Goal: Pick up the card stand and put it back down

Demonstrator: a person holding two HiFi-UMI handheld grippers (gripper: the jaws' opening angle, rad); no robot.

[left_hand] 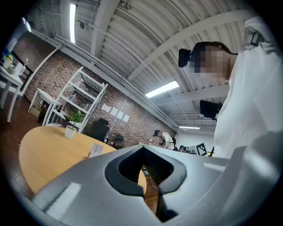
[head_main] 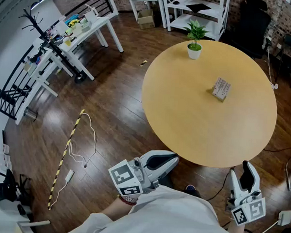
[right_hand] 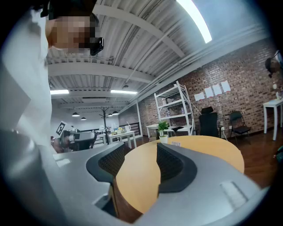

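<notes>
The card stand (head_main: pixel 221 89), a small pale block, stands upright on the right half of the round wooden table (head_main: pixel 184 121). It shows small and far in the left gripper view (left_hand: pixel 95 150) and the right gripper view (right_hand: pixel 176 143). My left gripper (head_main: pixel 174 159) hangs close to my body just off the table's near edge, its tips together and nothing in them (left_hand: pixel 143 148). My right gripper (head_main: pixel 248 165) is low at the right, also off the table. Its jaws stand apart with only the table edge seen between them (right_hand: pixel 140 148). Both are far from the stand.
A potted plant (head_main: pixel 194 42) stands at the table's far edge. White tables with clutter (head_main: pixel 87 28) are at the far left, a white shelf rack (head_main: pixel 196 8) and a black chair (head_main: pixel 254 21) behind. A cable (head_main: pixel 82 144) and a striped strip (head_main: pixel 64 158) lie on the floor.
</notes>
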